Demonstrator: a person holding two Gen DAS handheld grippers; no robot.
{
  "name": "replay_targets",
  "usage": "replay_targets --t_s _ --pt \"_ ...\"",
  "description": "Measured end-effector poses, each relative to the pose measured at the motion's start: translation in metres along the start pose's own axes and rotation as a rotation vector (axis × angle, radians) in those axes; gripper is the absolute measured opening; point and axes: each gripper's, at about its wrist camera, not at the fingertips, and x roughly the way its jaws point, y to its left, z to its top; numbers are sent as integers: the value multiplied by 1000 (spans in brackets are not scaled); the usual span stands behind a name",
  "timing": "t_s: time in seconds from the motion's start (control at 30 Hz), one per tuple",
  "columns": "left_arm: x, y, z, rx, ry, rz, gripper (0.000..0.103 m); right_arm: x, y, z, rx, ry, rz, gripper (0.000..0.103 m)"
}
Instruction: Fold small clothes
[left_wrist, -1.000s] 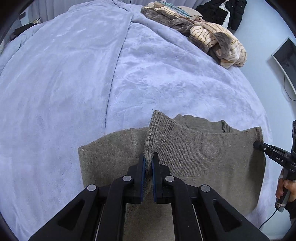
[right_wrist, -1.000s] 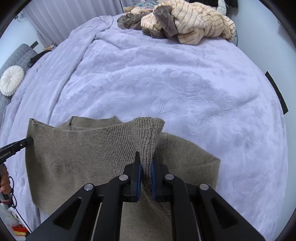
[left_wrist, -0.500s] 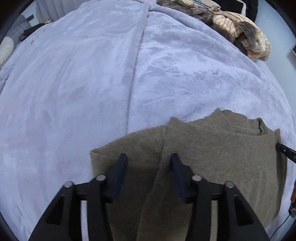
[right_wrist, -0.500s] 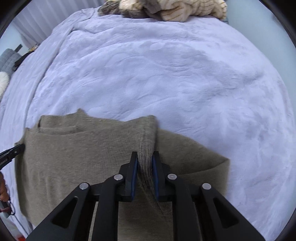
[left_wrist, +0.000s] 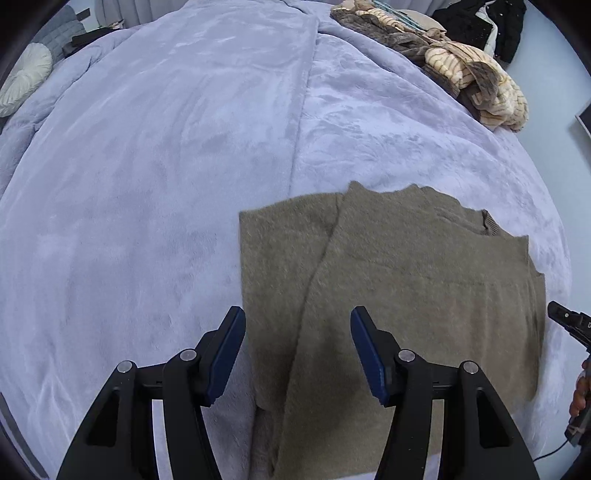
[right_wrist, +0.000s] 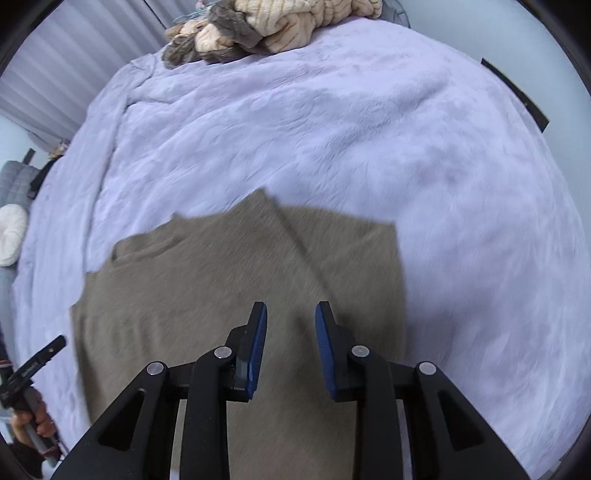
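An olive-brown knit sweater (left_wrist: 406, 280) lies flat and partly folded on the lavender bed cover, one layer folded over along a diagonal edge. My left gripper (left_wrist: 297, 317) is open and empty, hovering above the sweater's left part. The sweater also shows in the right wrist view (right_wrist: 229, 280), slightly blurred. My right gripper (right_wrist: 291, 309) is open and empty above the sweater's right part. The right gripper's tip shows at the right edge of the left wrist view (left_wrist: 567, 319); the left gripper shows at the left edge of the right wrist view (right_wrist: 37, 363).
The lavender plush bed cover (left_wrist: 166, 166) spreads to the left and far side. A pile of beige striped and brown clothes (left_wrist: 465, 74) lies at the far right corner, also in the right wrist view (right_wrist: 266, 26). A round white cushion (left_wrist: 24, 79) sits at far left.
Both grippers let go of the sweater's folded edge and opened. The raised fold has dropped flat onto the sweater. Both grippers have pulled back and up.
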Motion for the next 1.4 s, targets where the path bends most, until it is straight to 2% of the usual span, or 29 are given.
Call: replay_targets --t_s 0.1,0.17,0.3,0.47,0.53,0.6,0.63,0.73,0.87,0.97,1.07,1.17,1.2,1.23,1.27,1.3,1.33,1.4 --pt "6 -12 -21 30 48 -21 61 -1 13 -34 -16 52 80 30" --pt "18 -14 -38 22 96 -18 61 8 17 -54 -16 100 94 30" --pt "42 -3 -63 -2 174 42 61 35 6 -84 23 188 56 29" --pt "36 29 -80 -102 211 12 61 31 -12 -92 38 189 16 26" --pt "30 32 -84 -111 214 15 61 25 -21 -93 64 188 10 29" --pt "24 34 -87 -119 216 14 61 17 -31 -97 119 184 38 33" --pt "22 34 -88 -128 220 9 61 13 -34 -98 148 185 61 41" --pt "20 39 -96 -193 243 -40 61 3 -48 -108 243 178 146 53" --pt "22 54 -111 -344 281 -143 61 -5 -70 -127 376 179 237 56" --pt "29 63 -121 -452 315 -218 61 0 -85 -140 496 178 269 59" --pt "36 64 -126 -486 318 -238 61 11 -99 -148 622 172 313 59" --pt "38 60 -125 -472 300 -230 61 23 -112 -155 751 146 365 59" --pt "37 58 -123 -458 285 -218 54 26 -115 -155 786 136 384 59" --pt "37 56 -118 -445 272 -204 43 28 -115 -154 804 129 397 55" --pt "36 57 -113 -428 269 -196 29 30 -114 -151 804 123 403 46" --pt "33 55 -112 -410 263 -194 23 30 -112 -147 781 129 384 18" --pt "31 48 -104 -392 253 -195 19 31 -108 -142 753 140 364 13" --pt "23 41 -99 -334 232 -177 19 22 -100 -130 663 143 315 13"
